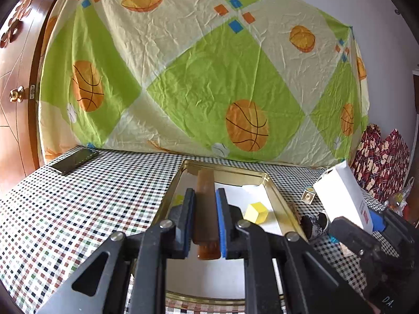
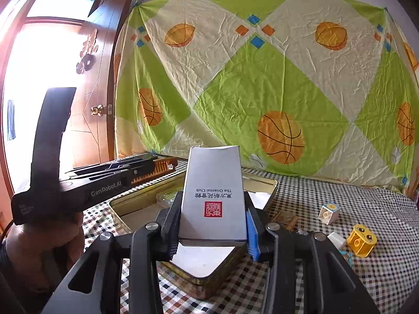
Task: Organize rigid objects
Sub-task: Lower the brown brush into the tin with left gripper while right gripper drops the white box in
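Observation:
My left gripper is shut on a long amber comb, holding it lengthwise above a gold tin tray. A yellow cube lies in the tray on white paper. My right gripper is shut on a white box with a red seal, tilted upright over the tray's near corner. In the right wrist view the left gripper shows at the left with the comb sticking out of it. In the left wrist view the white box stands at the right.
Loose on the checked cloth right of the tray: a cream toy block, a yellow round piece, a small white cube. A black phone lies at the far left. A patterned sheet hangs behind; a wooden door stands left.

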The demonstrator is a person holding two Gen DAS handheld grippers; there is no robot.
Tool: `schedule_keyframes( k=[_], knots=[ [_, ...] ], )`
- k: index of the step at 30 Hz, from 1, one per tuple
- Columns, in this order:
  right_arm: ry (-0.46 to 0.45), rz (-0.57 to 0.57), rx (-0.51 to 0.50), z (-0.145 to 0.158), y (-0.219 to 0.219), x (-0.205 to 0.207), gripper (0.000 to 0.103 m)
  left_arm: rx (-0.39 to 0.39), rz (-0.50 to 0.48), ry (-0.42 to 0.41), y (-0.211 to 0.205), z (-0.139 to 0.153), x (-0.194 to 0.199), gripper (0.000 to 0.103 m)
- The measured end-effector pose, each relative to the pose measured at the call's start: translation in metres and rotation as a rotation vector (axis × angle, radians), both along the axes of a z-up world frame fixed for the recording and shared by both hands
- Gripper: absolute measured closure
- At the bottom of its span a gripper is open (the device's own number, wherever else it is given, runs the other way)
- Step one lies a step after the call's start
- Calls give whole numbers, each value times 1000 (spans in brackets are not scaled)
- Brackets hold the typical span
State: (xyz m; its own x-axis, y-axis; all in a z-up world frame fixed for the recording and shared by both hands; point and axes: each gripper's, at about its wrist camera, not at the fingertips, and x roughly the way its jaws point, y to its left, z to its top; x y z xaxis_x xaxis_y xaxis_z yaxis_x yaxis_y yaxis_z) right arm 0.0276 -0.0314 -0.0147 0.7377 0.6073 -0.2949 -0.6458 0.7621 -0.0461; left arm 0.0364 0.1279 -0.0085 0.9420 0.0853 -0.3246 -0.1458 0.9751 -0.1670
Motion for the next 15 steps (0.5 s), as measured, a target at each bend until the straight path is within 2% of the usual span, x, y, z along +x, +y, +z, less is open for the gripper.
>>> schedule_keyframes(
  k=[6, 15],
  knots=[
    [61, 11, -12, 6, 18, 34, 60, -2, -27, 47, 1, 0, 21, 89],
    [243, -19, -105, -16, 45, 94, 59, -20, -67, 136, 0, 1, 55, 89]
  ],
)
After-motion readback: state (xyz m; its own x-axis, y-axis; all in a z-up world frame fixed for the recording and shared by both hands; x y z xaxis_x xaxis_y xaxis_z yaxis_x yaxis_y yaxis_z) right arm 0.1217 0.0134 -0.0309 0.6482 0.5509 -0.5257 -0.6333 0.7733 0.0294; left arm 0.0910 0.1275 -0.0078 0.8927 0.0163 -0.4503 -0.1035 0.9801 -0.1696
